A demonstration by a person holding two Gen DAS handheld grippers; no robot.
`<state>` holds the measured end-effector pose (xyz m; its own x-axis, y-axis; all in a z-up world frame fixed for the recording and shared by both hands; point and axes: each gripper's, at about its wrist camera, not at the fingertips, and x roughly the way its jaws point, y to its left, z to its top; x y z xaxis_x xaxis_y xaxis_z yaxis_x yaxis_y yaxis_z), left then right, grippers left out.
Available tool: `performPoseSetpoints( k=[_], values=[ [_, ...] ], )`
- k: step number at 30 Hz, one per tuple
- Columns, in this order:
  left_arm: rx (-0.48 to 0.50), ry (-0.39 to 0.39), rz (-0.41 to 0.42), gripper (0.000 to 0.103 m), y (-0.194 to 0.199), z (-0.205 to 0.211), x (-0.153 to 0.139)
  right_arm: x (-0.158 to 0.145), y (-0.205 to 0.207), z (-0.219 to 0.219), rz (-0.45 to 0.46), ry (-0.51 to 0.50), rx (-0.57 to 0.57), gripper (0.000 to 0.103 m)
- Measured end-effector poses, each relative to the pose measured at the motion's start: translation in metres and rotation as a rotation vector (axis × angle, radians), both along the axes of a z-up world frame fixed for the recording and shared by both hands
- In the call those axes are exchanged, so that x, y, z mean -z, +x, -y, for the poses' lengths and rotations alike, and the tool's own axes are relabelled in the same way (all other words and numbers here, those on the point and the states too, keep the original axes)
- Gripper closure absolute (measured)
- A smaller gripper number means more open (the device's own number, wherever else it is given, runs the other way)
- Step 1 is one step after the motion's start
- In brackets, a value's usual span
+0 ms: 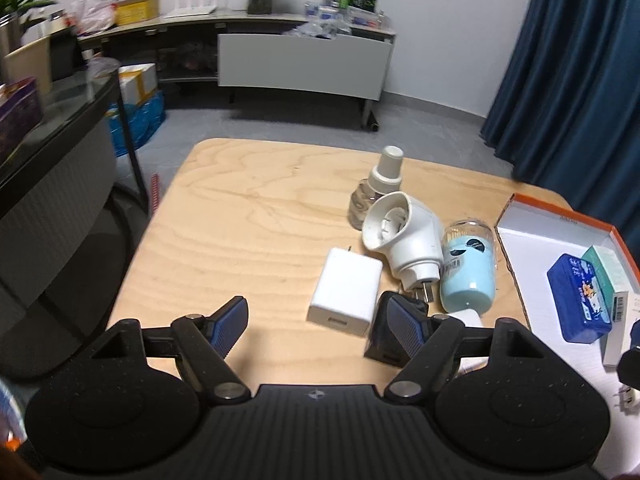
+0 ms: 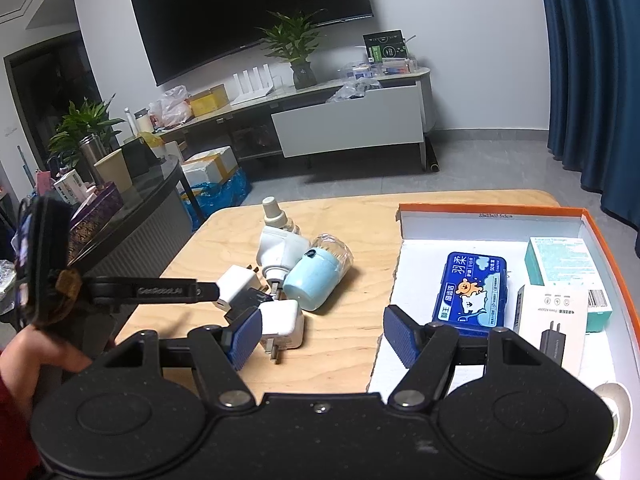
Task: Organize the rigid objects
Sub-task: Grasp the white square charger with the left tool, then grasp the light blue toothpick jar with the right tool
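Observation:
On the wooden table [image 1: 240,220] lies a cluster: a flat white charger [image 1: 346,292], a black charger [image 1: 378,336], a white plug-in device [image 1: 404,232], a light blue jar [image 1: 468,268] on its side, and a bottle with a grey cap [image 1: 380,188]. My left gripper [image 1: 316,324] hangs open just short of the white charger, its right finger over the black charger. My right gripper [image 2: 322,336] is open above the table beside the orange box [image 2: 608,248]. A small white cube charger [image 2: 280,322] lies by its left finger. The left gripper's finger [image 2: 172,291] reaches toward the flat white charger [image 2: 238,286].
The orange box holds a blue tin [image 2: 472,292], a teal carton [image 2: 560,268] and a white adapter carton [image 2: 556,320]. A dark glass-topped counter [image 2: 152,200] stands left of the table. A hand [image 2: 24,364] holds the left gripper. A TV cabinet [image 1: 304,64] runs along the far wall.

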<state>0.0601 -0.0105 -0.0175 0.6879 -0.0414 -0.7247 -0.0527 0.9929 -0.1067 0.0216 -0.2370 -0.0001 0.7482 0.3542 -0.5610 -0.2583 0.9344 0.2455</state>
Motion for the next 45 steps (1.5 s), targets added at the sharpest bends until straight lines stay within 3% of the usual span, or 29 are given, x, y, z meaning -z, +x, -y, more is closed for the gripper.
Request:
performPoseSetpoints(
  k=[5,13,19,22,23,28,39,40,42,43,45],
  values=[
    [0.024,0.005,-0.036,0.024,0.021,0.001,0.014,0.002,0.007,0.003,-0.004,-0.007,0.007,0.023],
    [0.058,-0.005,-0.02,0.021,0.032,-0.006,0.018,0.007,0.023,0.002,-0.013,-0.015,0.007,0.022],
    [0.103,0.06,-0.015,0.028,0.031,0.001,0.024,0.011,0.036,-0.006,-0.027,-0.01,-0.004,0.022],
    [0.111,0.103,0.012,0.047,0.028,0.006,0.024,0.012,0.046,-0.014,-0.032,-0.011,-0.012,0.022],
    [0.113,0.107,0.023,0.062,0.027,0.007,0.023,0.014,0.051,-0.016,-0.04,-0.009,-0.013,0.022],
    [0.068,0.093,0.037,0.062,0.018,0.003,0.022,0.022,0.079,-0.033,-0.1,0.012,-0.002,0.013],
    [0.028,0.053,0.072,0.062,0.001,-0.009,0.005,0.055,0.145,-0.064,-0.246,-0.056,0.084,0.013],
    [0.026,0.056,0.077,0.062,0.0,-0.008,0.005,0.058,0.147,-0.065,-0.25,-0.064,0.085,0.015],
    [0.023,0.045,0.08,0.062,-0.003,-0.009,0.005,0.06,0.147,-0.069,-0.215,-0.086,0.083,0.029],
    [0.02,0.04,0.08,0.062,-0.003,-0.009,0.005,0.06,0.145,-0.068,-0.202,-0.097,0.078,0.043],
    [0.017,0.037,0.084,0.062,-0.006,-0.009,0.004,0.058,0.14,-0.067,-0.193,-0.109,0.076,0.046]
  ],
)
